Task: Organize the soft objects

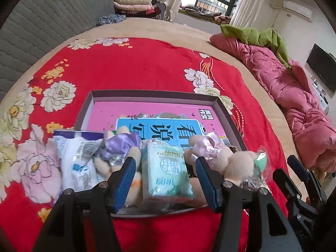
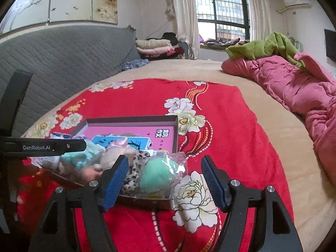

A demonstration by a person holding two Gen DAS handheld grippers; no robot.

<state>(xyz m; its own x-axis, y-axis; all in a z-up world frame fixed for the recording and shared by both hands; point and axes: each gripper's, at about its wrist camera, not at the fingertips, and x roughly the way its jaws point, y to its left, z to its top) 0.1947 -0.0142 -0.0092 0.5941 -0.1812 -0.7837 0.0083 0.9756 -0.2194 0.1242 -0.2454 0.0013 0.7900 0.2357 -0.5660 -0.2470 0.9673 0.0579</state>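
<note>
My left hand-held gripper (image 1: 166, 178) wide apart around the green tissue pack (image 1: 166, 168), my right hand-held gripper (image 2: 164, 181) apart over the green sponge (image 2: 156, 176), both in the box (image 1: 147, 95) on the bed (image 1: 147, 29)

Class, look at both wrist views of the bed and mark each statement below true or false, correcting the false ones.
1. The shallow box lies on a red flowered blanket. True.
2. The left hand-held gripper is clamped shut on a plush toy. False: its jaws are open, with the green tissue pack seen between them.
3. A green sponge in clear wrapping lies at the box's near right corner. True.
4. The box is empty. False: it holds a pink book and soft items.
5. A green cloth lies on the pink quilt. True.
6. The right hand-held gripper holds the sponge. False: it is open.
</note>
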